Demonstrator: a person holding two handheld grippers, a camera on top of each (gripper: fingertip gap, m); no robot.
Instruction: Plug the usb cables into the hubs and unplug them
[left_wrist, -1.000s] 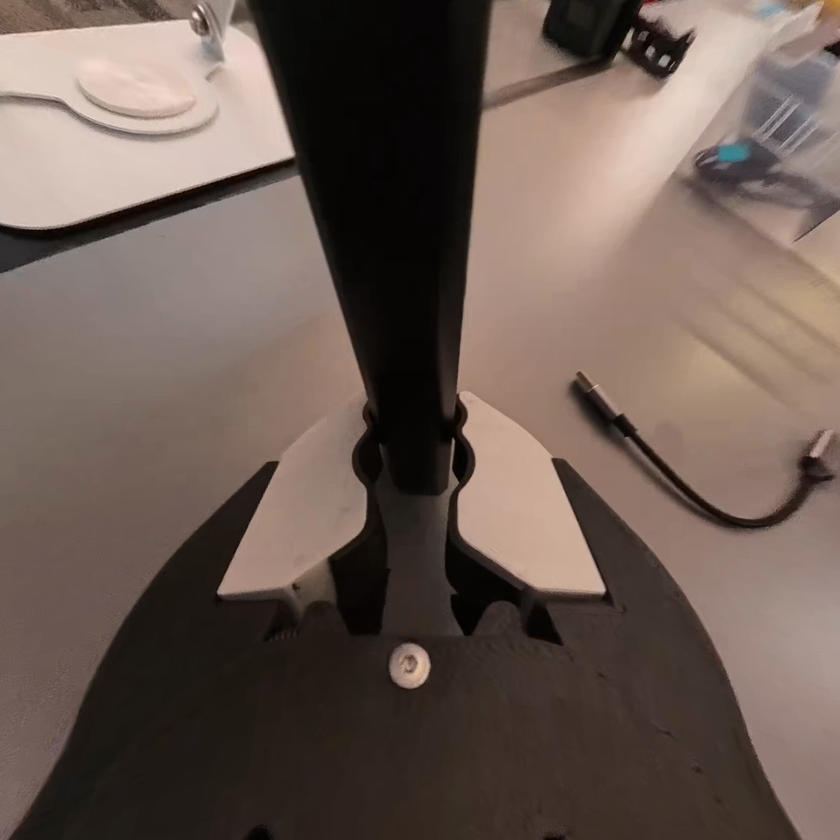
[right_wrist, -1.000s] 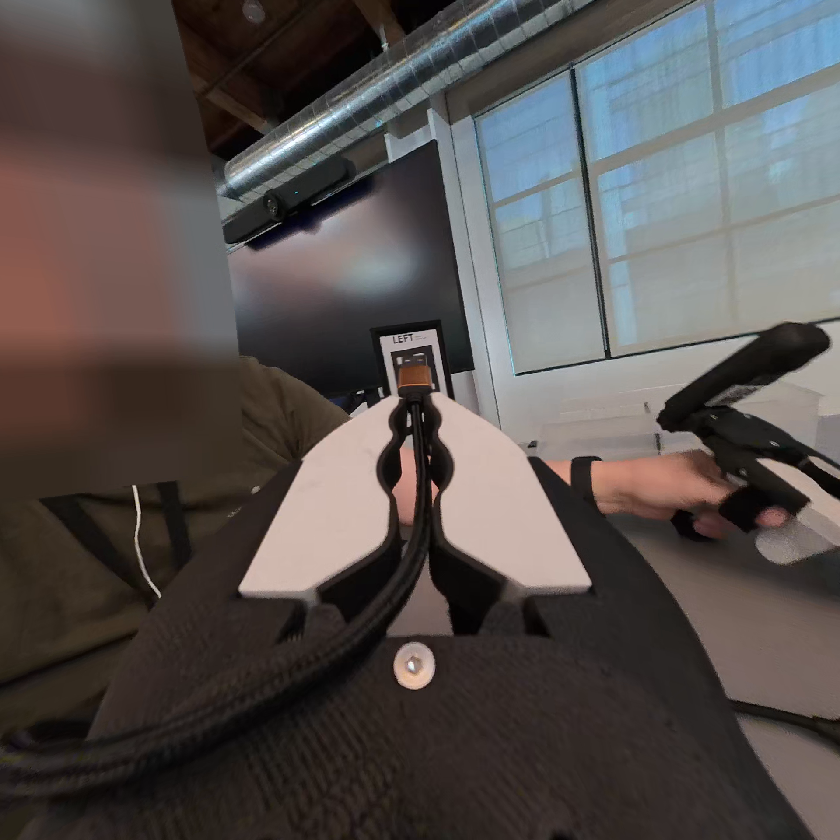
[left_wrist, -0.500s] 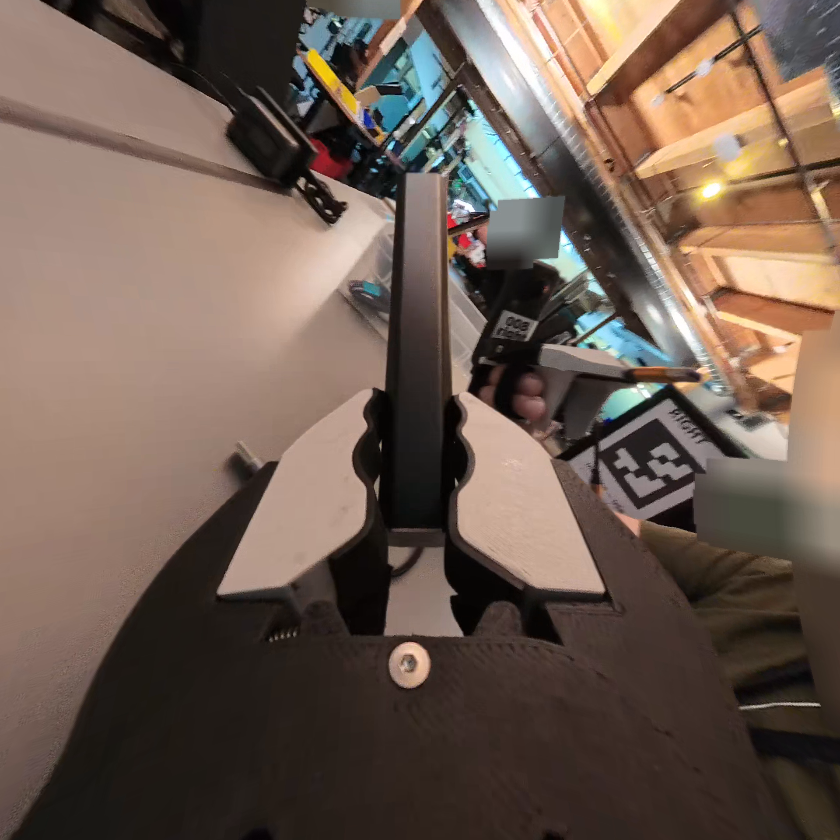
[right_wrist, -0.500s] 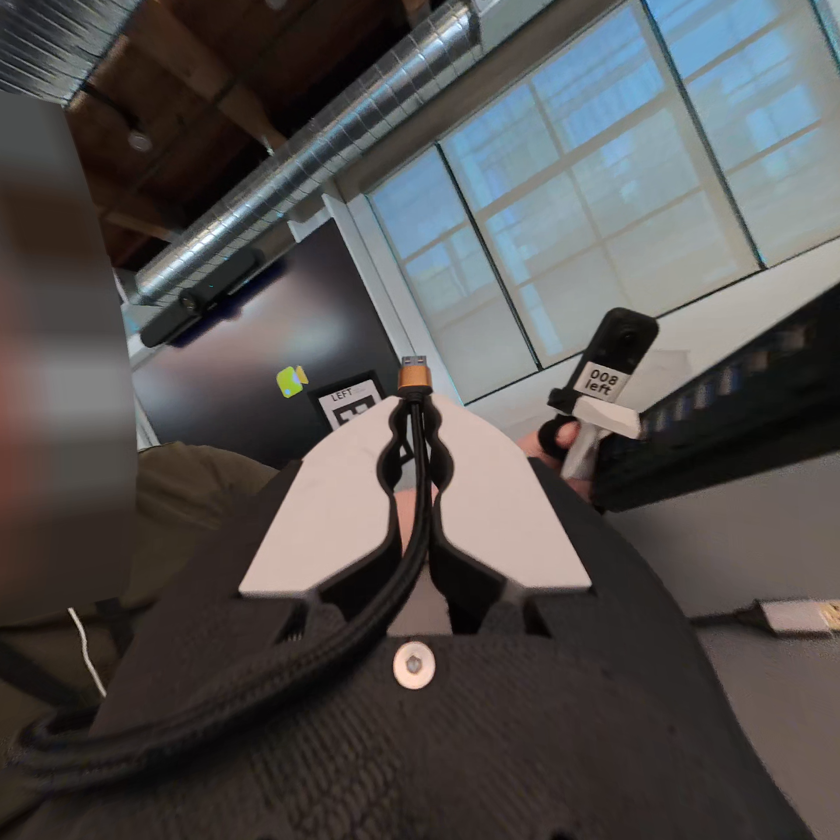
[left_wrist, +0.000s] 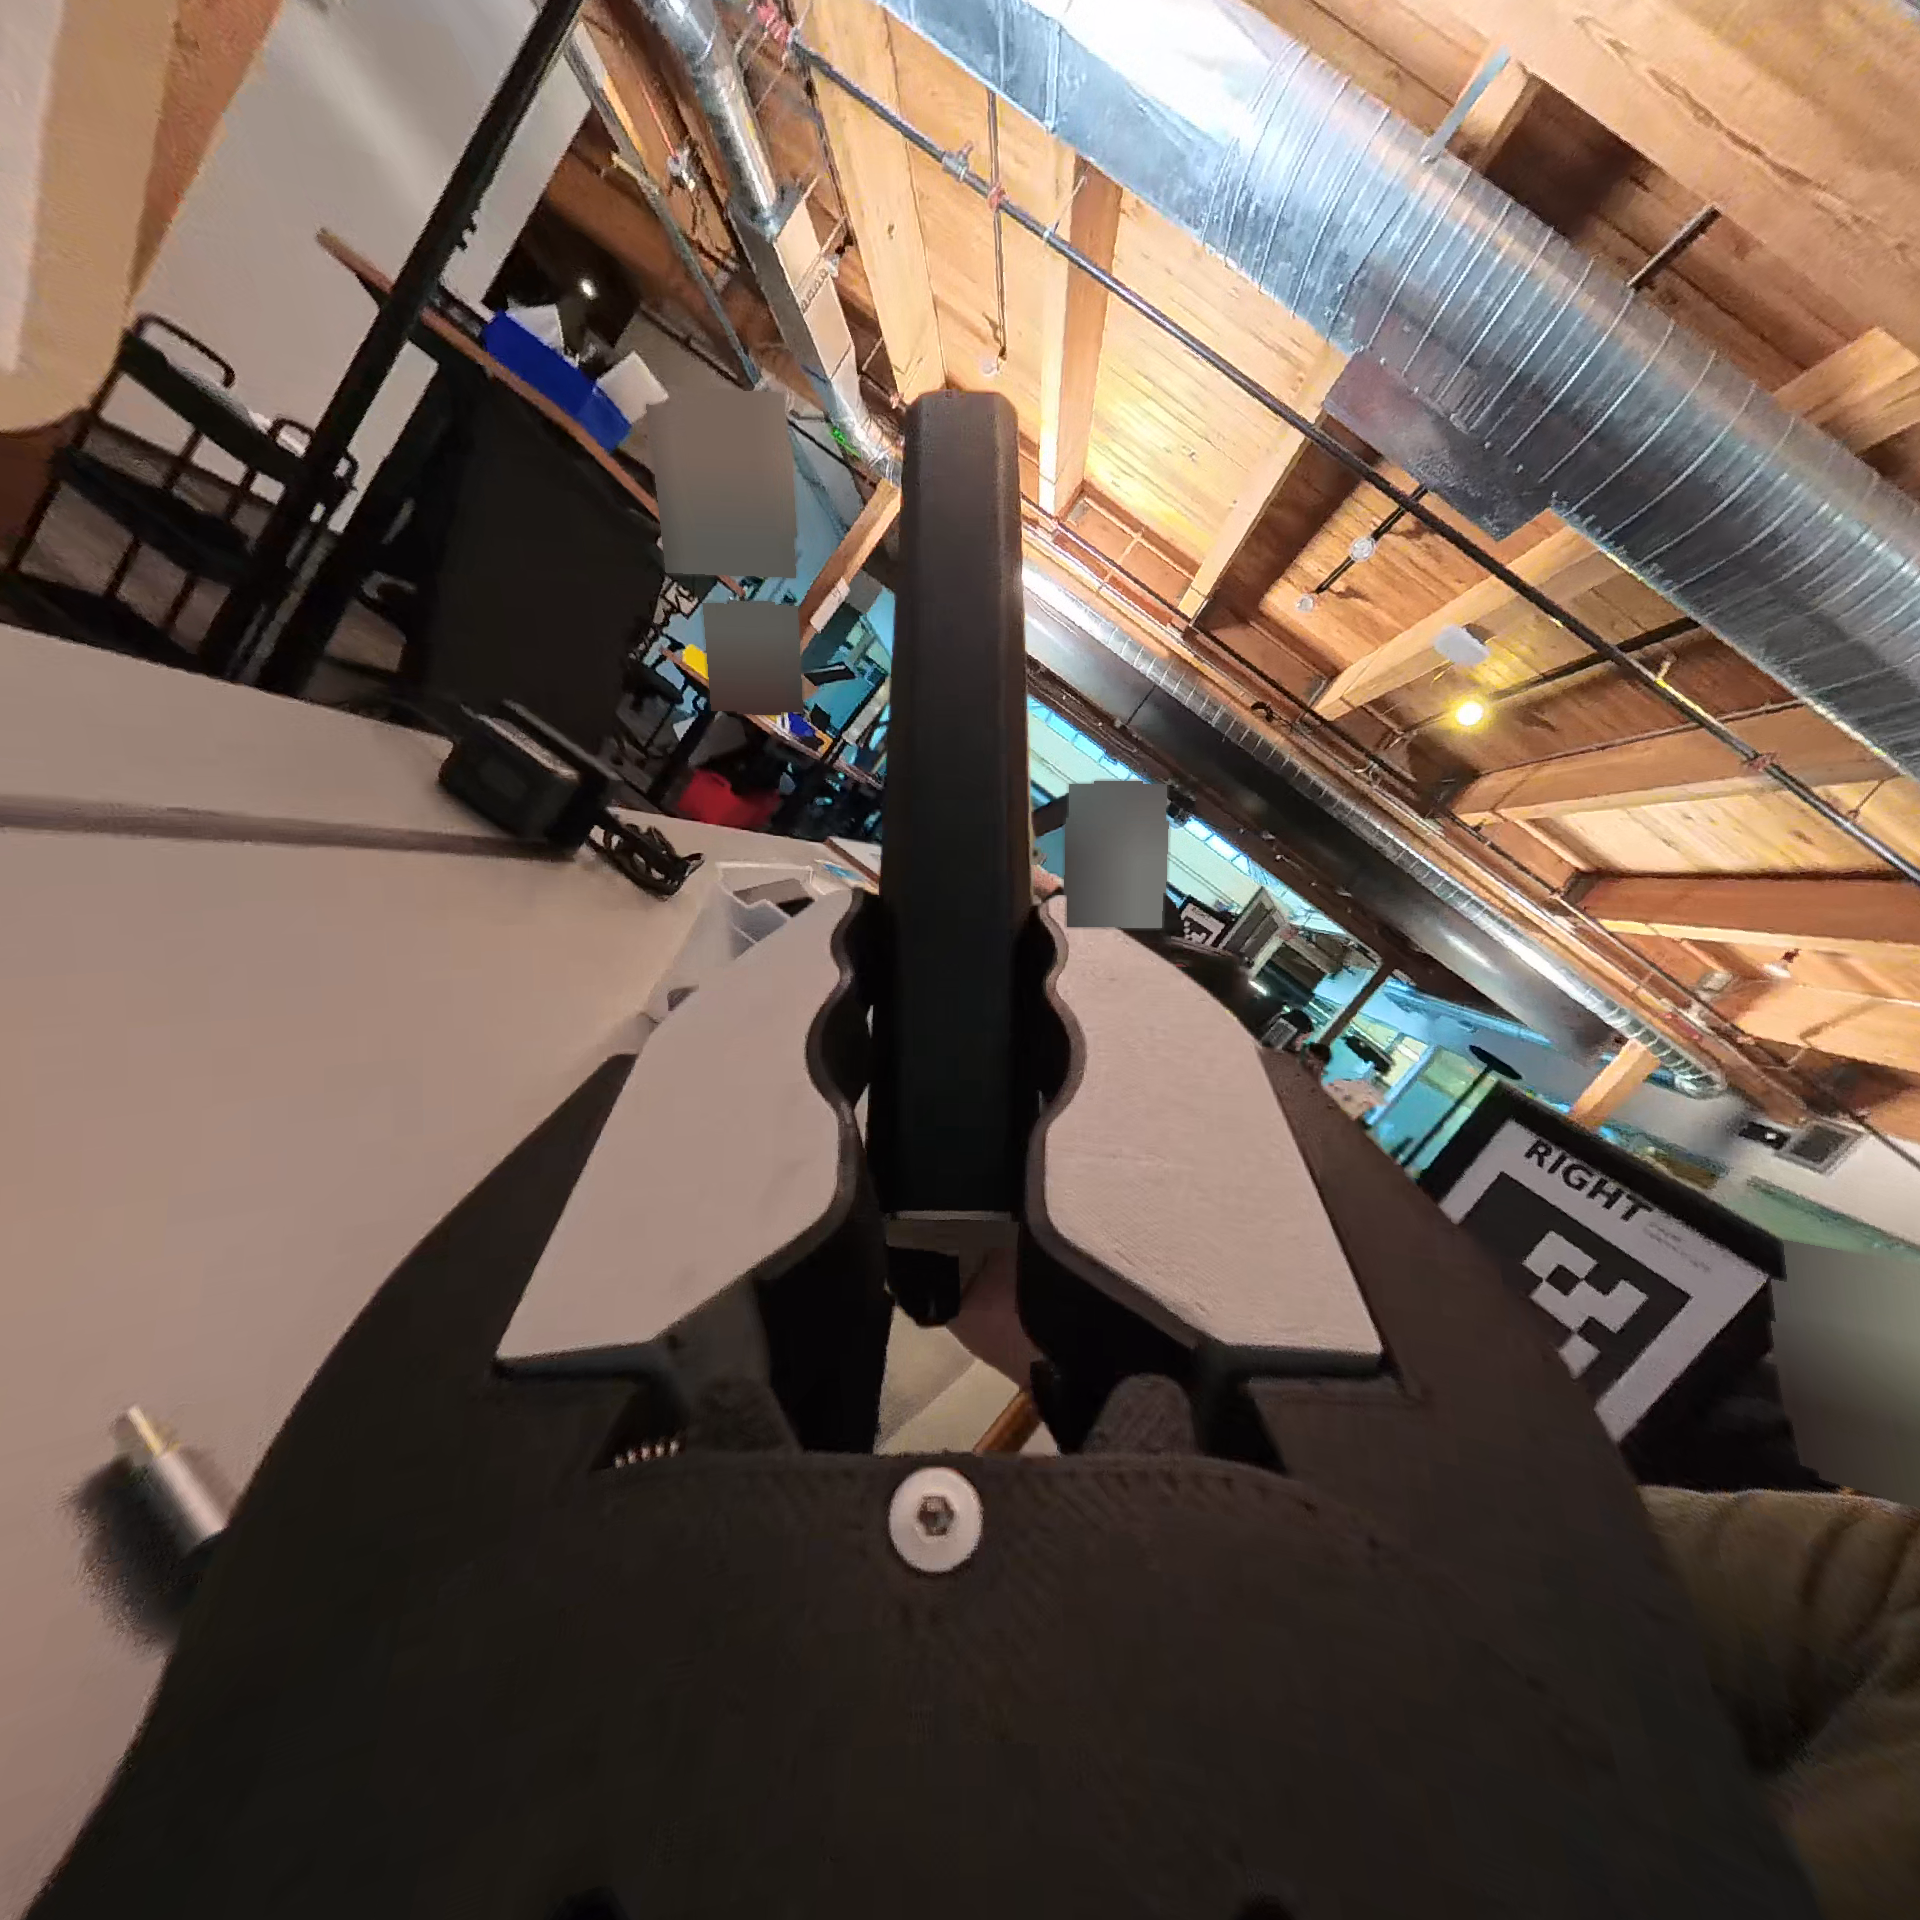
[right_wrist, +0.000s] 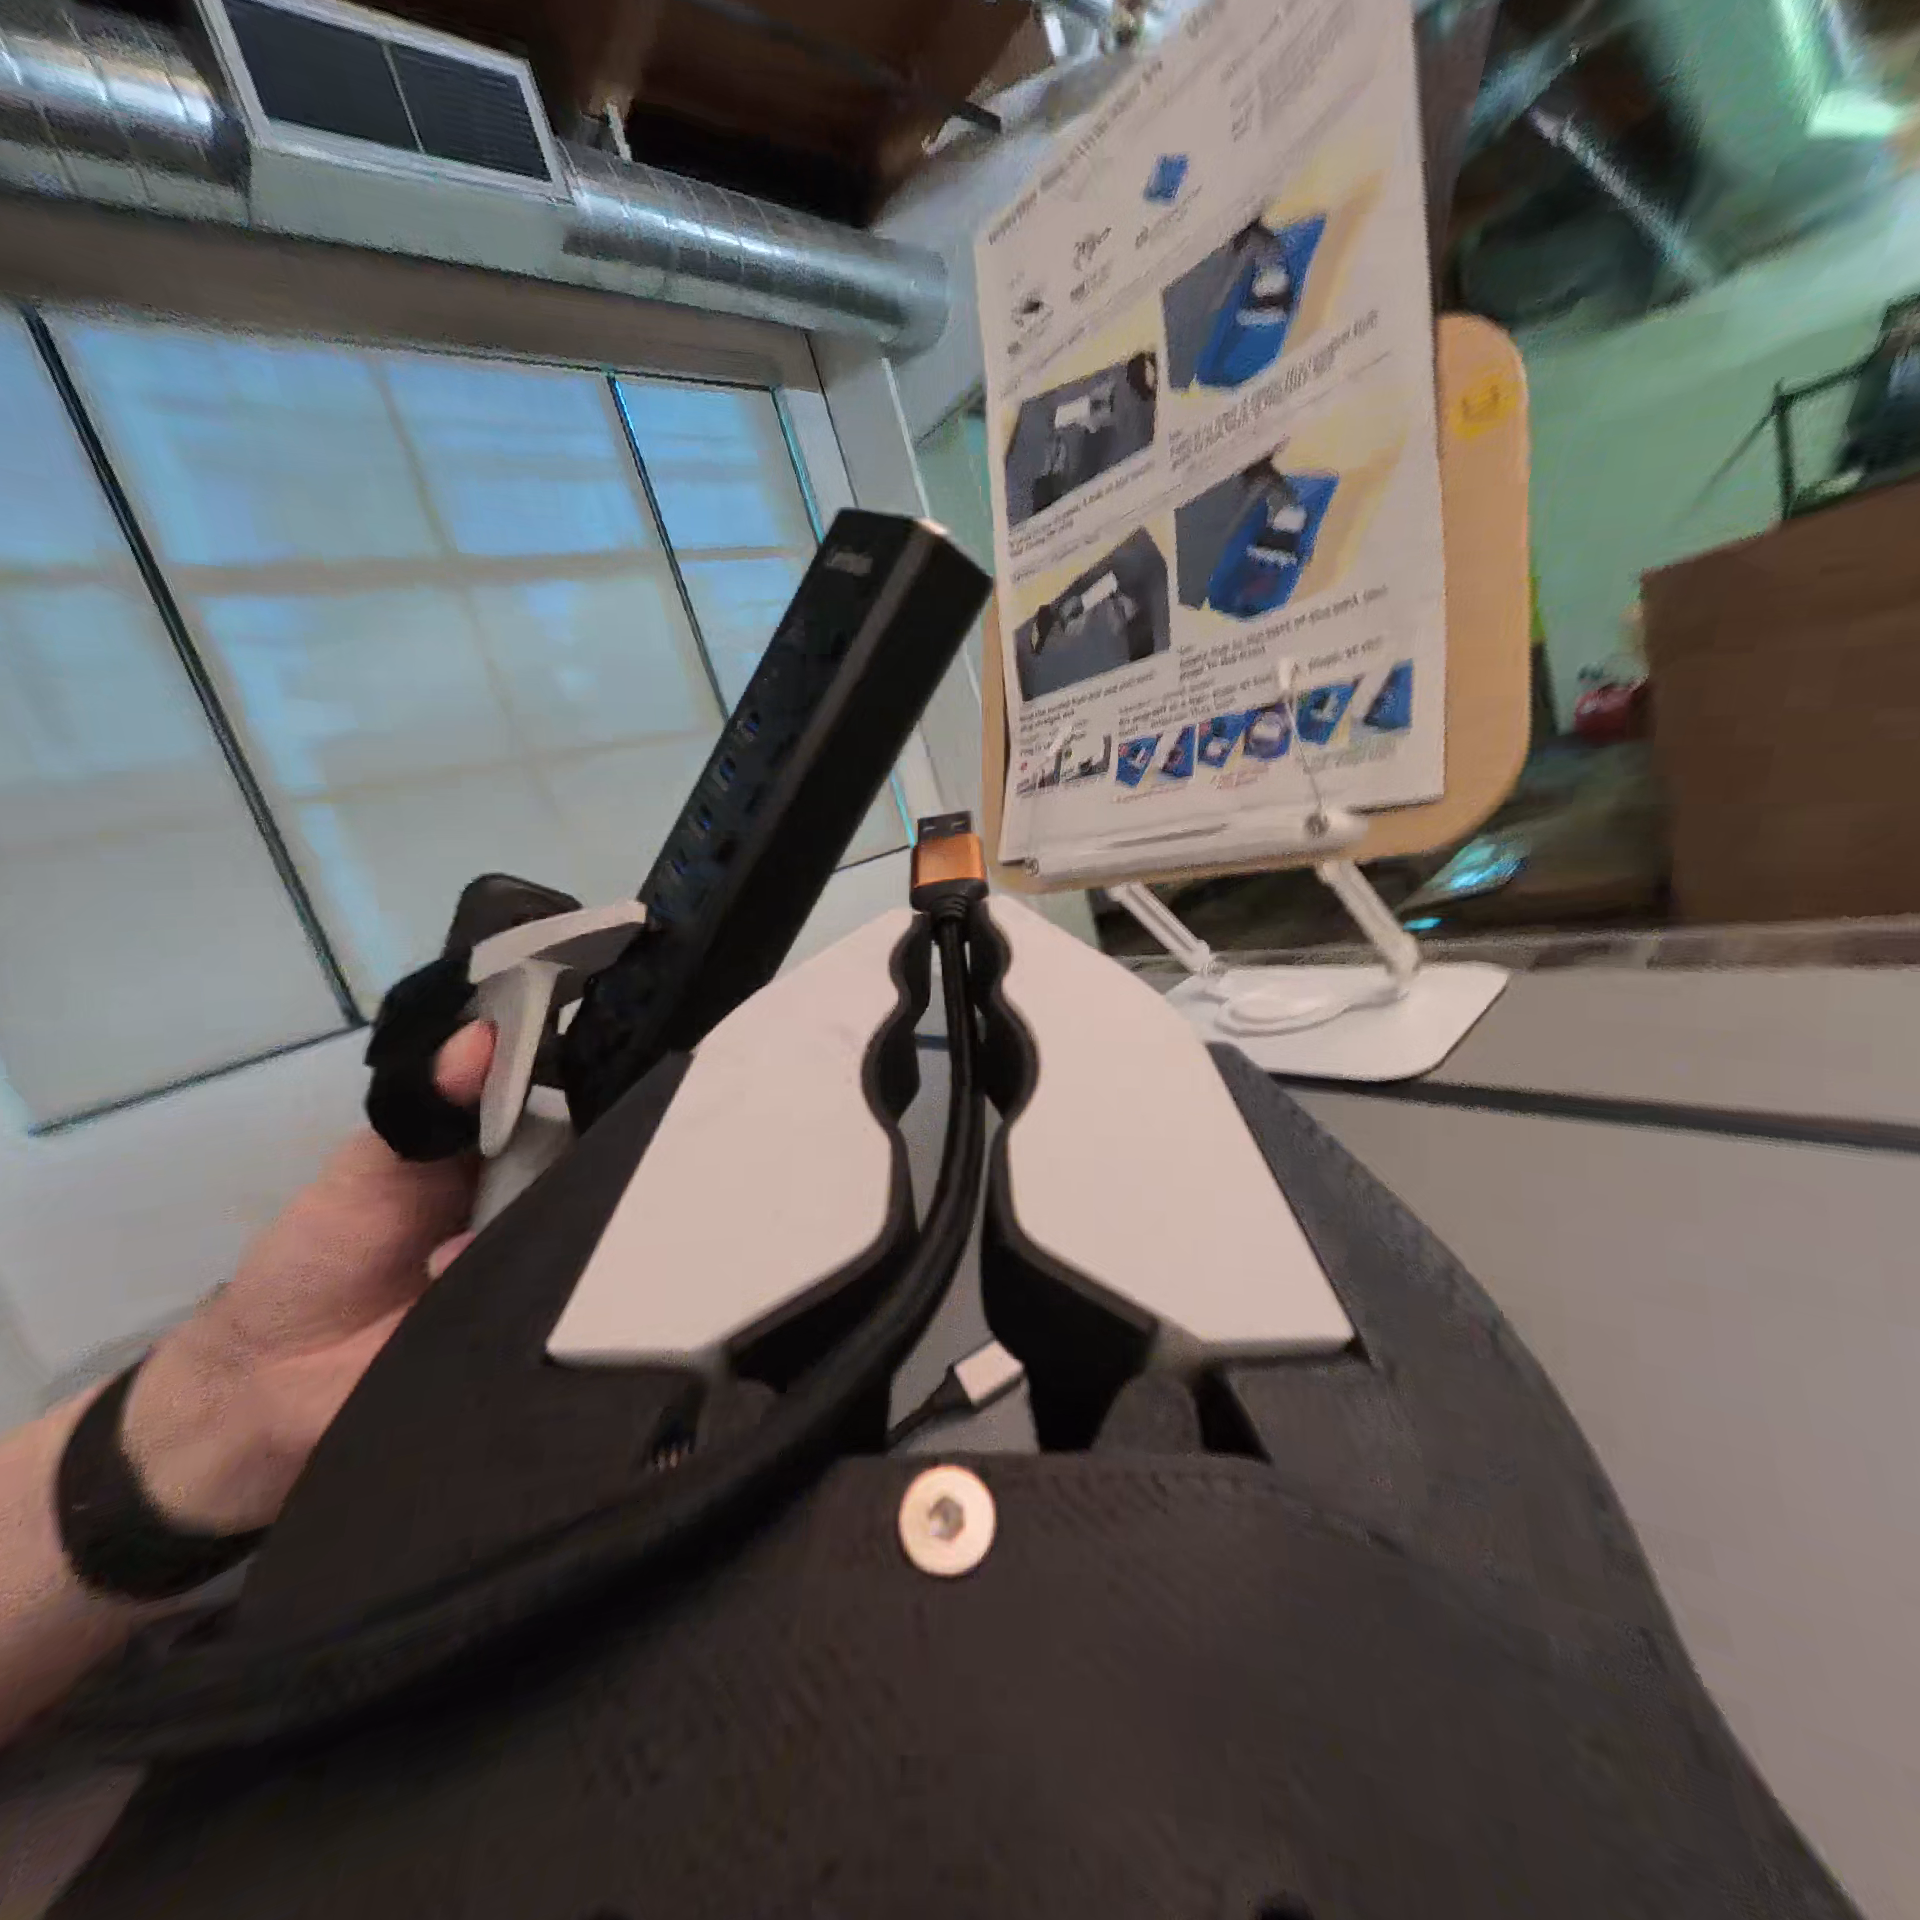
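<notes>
The left gripper (left_wrist: 951, 997) has its fingers (left_wrist: 727, 1122) clamped on the black USB hub (left_wrist: 956, 790), which is raised off the counter (left_wrist: 260, 1039). The right gripper (right_wrist: 951, 935) pinches a black USB cable (right_wrist: 961, 1049), its orange plug (right_wrist: 943, 857) just right of the hub. A loose silver connector (left_wrist: 156, 1455) lies on the counter, left of the hub.

Left gripper (left_wrist: 951, 966): raised, tilted upward, clamped on the hub (left_wrist: 954, 790).
Right gripper (right_wrist: 951, 940): raised, pinching the cable (right_wrist: 961, 1049) below its plug.
</notes>
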